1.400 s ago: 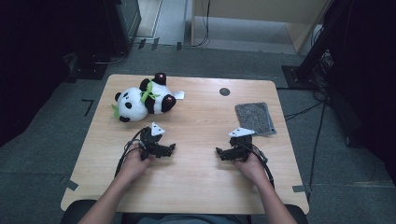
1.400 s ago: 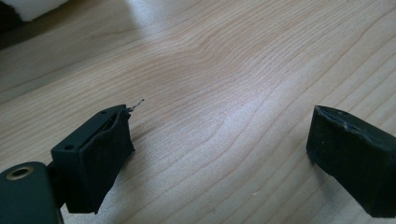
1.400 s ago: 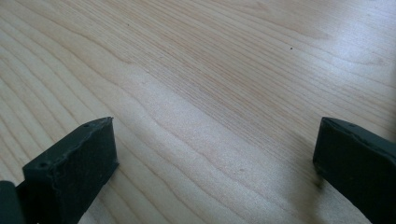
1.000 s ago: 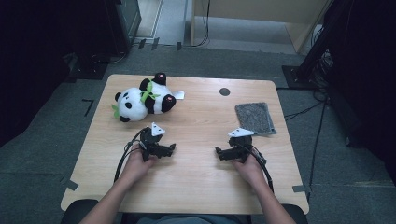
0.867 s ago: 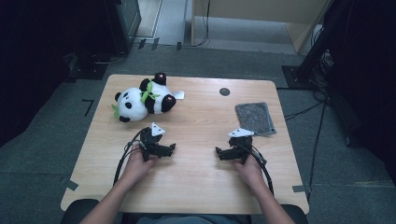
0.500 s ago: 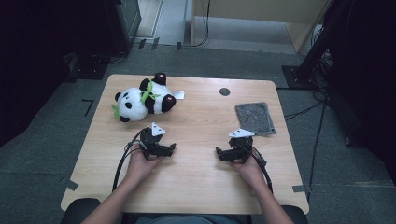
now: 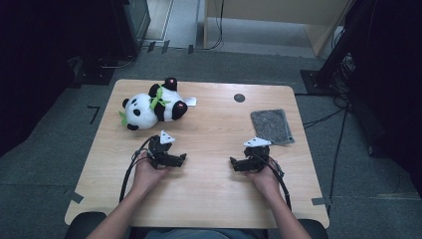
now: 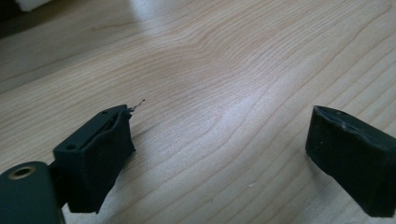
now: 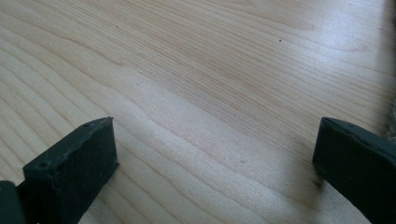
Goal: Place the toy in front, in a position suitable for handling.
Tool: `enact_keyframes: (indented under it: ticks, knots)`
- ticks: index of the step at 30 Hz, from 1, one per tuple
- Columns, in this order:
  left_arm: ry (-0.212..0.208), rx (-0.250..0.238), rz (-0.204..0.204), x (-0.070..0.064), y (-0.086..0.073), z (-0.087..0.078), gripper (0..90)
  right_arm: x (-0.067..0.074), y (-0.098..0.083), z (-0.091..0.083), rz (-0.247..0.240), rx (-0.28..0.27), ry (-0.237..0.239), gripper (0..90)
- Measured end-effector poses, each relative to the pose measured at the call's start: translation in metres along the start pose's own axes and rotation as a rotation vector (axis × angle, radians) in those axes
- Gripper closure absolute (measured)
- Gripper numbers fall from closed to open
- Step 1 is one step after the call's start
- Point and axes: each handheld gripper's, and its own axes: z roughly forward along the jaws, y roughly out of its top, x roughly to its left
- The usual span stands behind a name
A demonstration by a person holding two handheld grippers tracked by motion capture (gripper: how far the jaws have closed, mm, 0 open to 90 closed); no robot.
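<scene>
Both hand-held grippers sit low over the near half of the bench (image 7: 209,134), each held in one of the person's hands. Left hand-held gripper (image 7: 180,158) points toward the middle, and its own view shows the jaws standing wide apart over bare wood with nothing between them. Right hand-held gripper (image 7: 235,163) mirrors it, jaws likewise spread and empty, pointing inward.

Nearest to the left one is a plush panda (image 7: 152,105), lying on its side at the far left of the bench, close beyond the gripper but not touching it. Near the right one, a grey cloth (image 7: 271,126) lies flat toward the far right edge, just beyond that gripper. A small dark disc (image 7: 239,97) sits farther back, between the two.

Risks from here, as I judge them: a pinch on the panda's soft fur may take only fluff and slip; the thin cloth lies flush with the wood, so jaws could scrape the bench or bunch the cloth instead of lifting it.
</scene>
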Motion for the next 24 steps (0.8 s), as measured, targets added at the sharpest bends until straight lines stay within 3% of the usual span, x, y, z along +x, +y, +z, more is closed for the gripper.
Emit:
enact_keyframes:
  ticks: [2,8,12,16,19,24]
  knots:
    - [-0.012,-0.006,-0.001,0.002,0.001,-0.002,13.4,0.0,0.0,0.0,0.008,0.001,-0.007,0.0]
    - [-0.036,-0.004,-0.001,0.007,0.004,-0.007,14.3,0.001,0.001,0.0,0.019,0.005,-0.011,0.3]
    - [-0.051,-0.021,-0.017,0.011,0.007,-0.014,14.4,0.0,0.003,-0.002,0.028,0.009,-0.022,9.5]
    - [-0.063,-0.037,-0.029,0.016,0.008,-0.021,15.4,-0.001,0.005,-0.002,0.057,0.002,-0.008,10.3]
    - [-0.094,-0.022,-0.035,0.02,0.011,-0.024,16.2,-0.001,0.008,-0.004,0.07,-0.001,0.013,13.5]
    - [-0.106,-0.038,-0.023,0.022,0.016,-0.03,18.7,-0.002,0.015,-0.005,0.023,-0.011,0.002,14.1]
